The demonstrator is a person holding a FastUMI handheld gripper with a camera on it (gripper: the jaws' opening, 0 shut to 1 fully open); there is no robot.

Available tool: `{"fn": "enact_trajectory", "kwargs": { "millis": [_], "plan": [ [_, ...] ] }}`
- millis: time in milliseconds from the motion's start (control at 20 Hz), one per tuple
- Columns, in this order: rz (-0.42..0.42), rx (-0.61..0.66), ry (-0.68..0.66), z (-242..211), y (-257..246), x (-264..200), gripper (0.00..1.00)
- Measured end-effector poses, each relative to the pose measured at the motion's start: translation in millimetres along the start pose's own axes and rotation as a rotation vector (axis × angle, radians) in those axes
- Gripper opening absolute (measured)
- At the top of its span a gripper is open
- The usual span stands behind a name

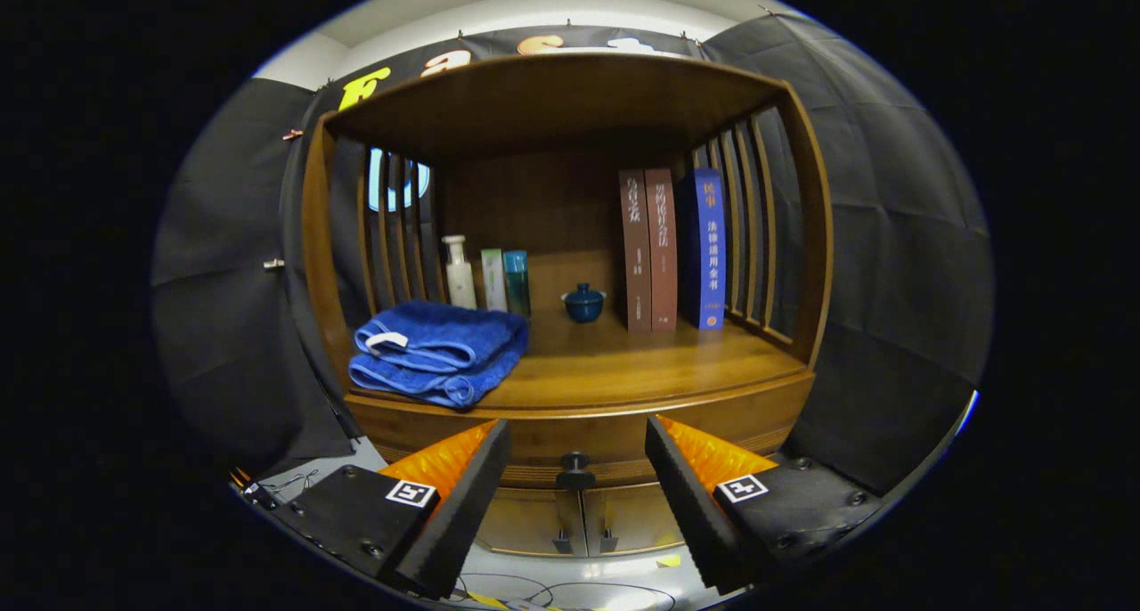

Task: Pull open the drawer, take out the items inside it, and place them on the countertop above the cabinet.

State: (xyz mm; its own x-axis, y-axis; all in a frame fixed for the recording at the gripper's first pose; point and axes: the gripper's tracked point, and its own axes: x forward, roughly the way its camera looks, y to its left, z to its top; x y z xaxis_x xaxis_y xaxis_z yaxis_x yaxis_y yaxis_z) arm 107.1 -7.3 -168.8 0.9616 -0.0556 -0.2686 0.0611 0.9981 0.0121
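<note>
Squarely facing the wooden cabinet [570, 237], the gripper [577, 455] hangs level in front of it, its two fingers spread wide with nothing between them but air. Just ahead of them, centred in the gap, sits the dark round knob [575, 470] of the drawer [579, 433]; neither finger touches it. The drawer is closed, its front flush under the countertop [623, 362], and its long axis runs side to side across the cabinet, the knob pointing straight out toward the fingers. Below the knob, two small cabinet doors [579, 517] meet at a seam, each with a little handle.

On the countertop, beyond the fingers, a folded blue towel [436, 351] lies at the left front corner. Behind it stand a pale bottle [460, 272] and two upright tubes [505, 281], close together. A small dark-blue lidded cup [584, 302] sits near the middle, toward the back. To its right, three books [672, 250] stand upright, spines outward, touching one another, two brown and one blue. Slatted wooden sides enclose the shelf space.
</note>
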Motion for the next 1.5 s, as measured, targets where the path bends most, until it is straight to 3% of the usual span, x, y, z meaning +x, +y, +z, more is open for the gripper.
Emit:
{"fn": "enact_trajectory", "kwargs": {
  "millis": [350, 700, 900, 950, 1000, 1500],
  "plan": [
    [-0.014, 0.010, 0.124, -62.7, -3.5, 53.5, 0.99],
    [-0.033, 0.016, 0.210, -98.9, -6.5, 84.9, 0.81],
    [-0.026, 0.005, 0.214, -100.8, -6.5, 86.9, 0.45],
    [-0.021, -0.001, 0.223, -100.6, -6.8, 89.3, 0.45],
    [-0.021, -0.009, 0.224, -102.5, -6.5, 88.1, 0.35],
    [-0.019, -0.031, 0.263, -107.0, -7.0, 63.6, 0.35]
  ]
}}
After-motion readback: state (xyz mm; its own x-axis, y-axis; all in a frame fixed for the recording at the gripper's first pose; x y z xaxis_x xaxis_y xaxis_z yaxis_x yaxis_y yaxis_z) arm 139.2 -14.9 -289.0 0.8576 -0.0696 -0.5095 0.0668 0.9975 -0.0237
